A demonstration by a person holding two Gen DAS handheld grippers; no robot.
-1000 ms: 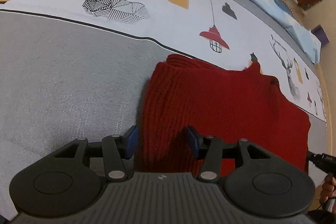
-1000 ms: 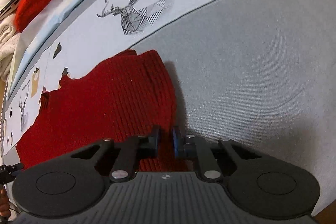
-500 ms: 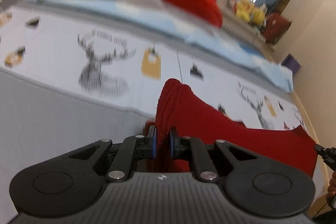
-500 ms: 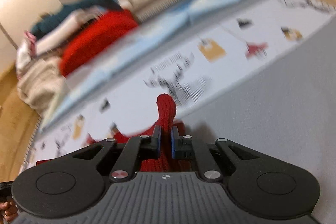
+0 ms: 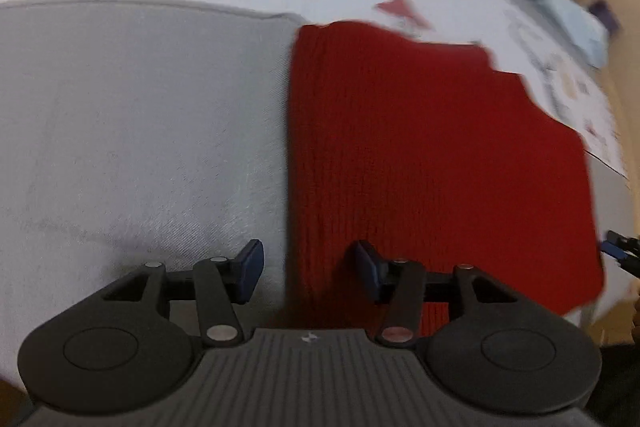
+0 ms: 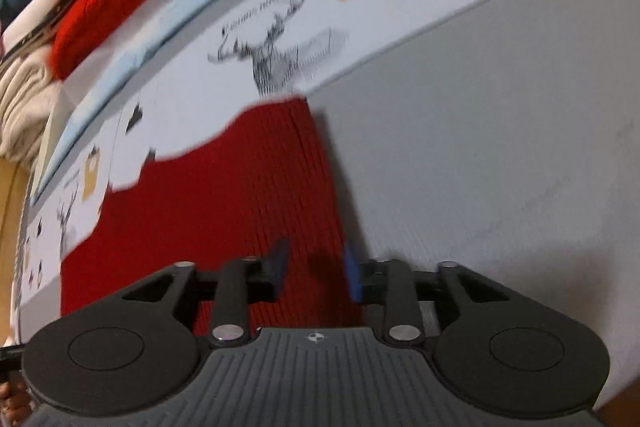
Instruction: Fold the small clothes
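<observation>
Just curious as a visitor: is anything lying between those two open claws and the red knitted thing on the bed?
Nothing visible: the red sweater lies directly under the left hand-held gripper and right hand-held gripper.

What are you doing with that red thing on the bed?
A person is folding a small red knitted garment using two handheld grippers. Right now it lies flat on the grey bedcover, beside the white deer-print sheet. The left gripper and right gripper are both open at its near edge, gripping nothing.
</observation>
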